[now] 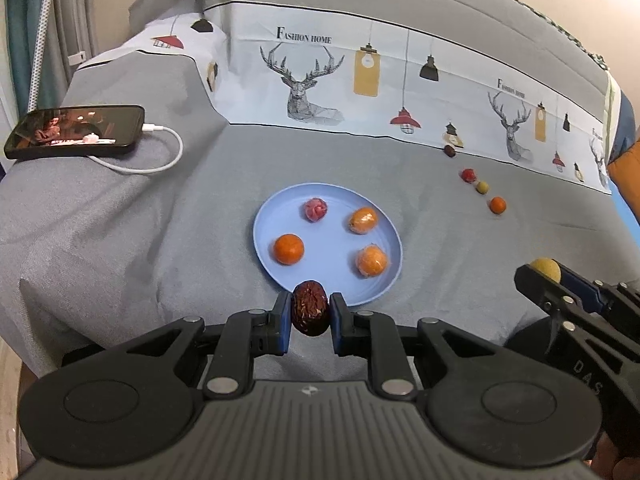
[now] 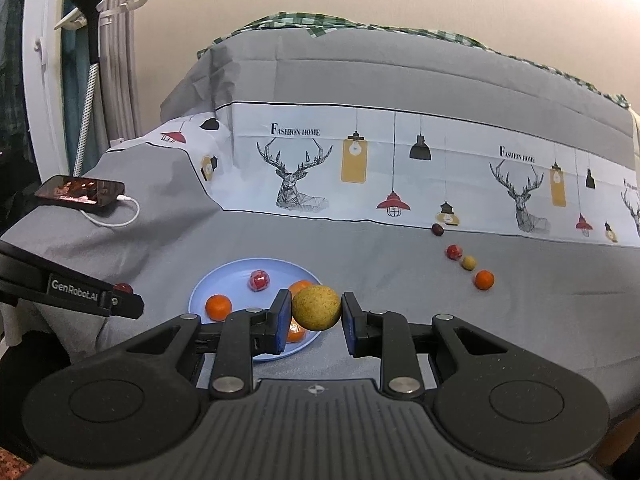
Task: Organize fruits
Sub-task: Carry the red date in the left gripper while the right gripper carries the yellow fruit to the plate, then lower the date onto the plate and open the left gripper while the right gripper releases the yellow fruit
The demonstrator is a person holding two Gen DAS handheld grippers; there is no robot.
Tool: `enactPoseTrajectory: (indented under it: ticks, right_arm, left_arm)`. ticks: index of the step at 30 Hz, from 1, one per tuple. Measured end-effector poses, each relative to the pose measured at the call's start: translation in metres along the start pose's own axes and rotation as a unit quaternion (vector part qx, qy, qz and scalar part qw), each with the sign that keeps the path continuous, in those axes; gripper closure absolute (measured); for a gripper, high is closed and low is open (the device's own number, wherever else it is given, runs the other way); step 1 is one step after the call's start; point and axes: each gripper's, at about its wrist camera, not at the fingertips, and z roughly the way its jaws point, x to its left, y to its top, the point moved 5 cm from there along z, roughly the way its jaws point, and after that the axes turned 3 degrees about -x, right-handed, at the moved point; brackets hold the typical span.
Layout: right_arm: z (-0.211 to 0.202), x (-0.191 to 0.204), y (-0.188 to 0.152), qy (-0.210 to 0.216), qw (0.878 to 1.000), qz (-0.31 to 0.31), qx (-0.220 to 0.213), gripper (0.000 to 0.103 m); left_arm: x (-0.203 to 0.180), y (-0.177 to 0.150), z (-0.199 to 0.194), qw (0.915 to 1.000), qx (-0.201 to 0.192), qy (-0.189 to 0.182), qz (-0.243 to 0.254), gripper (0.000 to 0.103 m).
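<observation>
I have the left gripper clamped on the dark date at the blue plate's near rim, nearer than the right gripper clamping the yellow ball-fruit.

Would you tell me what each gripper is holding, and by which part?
The left gripper pinches a wrinkled dark-red fruit across its sides; the right gripper pinches a round yellow fruit across its middle.

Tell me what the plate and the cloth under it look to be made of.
Plate: probably plastic, light blue, smooth with a dull sheen, thin even rim. Cloth: woven fabric, matte grey, with creases and folds; a printed white band of deer and lamps runs behind.
</observation>
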Motion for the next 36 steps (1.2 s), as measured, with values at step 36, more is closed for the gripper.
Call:
enactPoseTrajectory:
  ticks: [36]
  right_arm:
    - [0.117,0.008,-0.004,0.041,0.995,-0.013,0.090,0.075]
  left_arm:
    - [0.000,0.065,0.104,0.9993,0.028,0.022,0.013,0.081]
